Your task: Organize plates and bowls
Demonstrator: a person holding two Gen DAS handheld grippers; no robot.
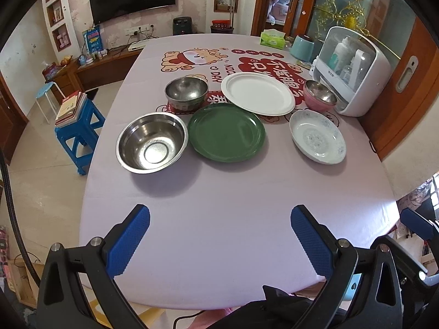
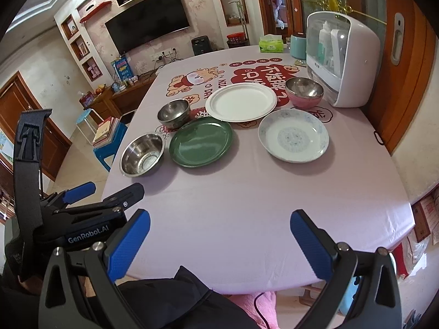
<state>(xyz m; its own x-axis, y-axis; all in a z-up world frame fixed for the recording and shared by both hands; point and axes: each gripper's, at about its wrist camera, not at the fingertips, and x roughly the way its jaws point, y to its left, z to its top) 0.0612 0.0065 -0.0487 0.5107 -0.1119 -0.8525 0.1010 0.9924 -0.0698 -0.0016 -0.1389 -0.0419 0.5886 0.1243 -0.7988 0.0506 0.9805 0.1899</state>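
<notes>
Hovering over the near edge of a table (image 1: pixel 219 219) draped in a pale lilac cloth, the left gripper (image 1: pixel 219 235) and the right gripper (image 2: pixel 219 241) each hold their blue-padded jaws spread wide with nothing between them. In the right wrist view the left gripper shows beside the right one, at the table's near left corner.

Six dishes sit in a loose cluster toward the middle of the table, well apart from both grippers. Nearest on the left stands a large stainless steel bowl (image 1: pixel 152 142), holding nothing but reflections. Just beside it to the right lies a dark green plate (image 1: pixel 226 133), bare. Behind the green plate, a white plate (image 1: pixel 258 93) overlaps its far rim slightly; it too is bare. Left of the white plate stands a smaller steel bowl (image 1: pixel 186 93), apparently nothing in it. On the right, a white shallow dish with a faint blue pattern (image 1: pixel 317 135) sits alone, bare. Behind it is a pink bowl with a steel lining (image 1: pixel 319 94); I cannot tell whether it is one bowl or two nested.

At the table's far right stands a white cabinet with a clear cover (image 1: pixel 354 71), with bottles inside. Beyond it are a teal canister (image 1: pixel 301 46) and a green tissue box (image 1: pixel 273 38).
</notes>
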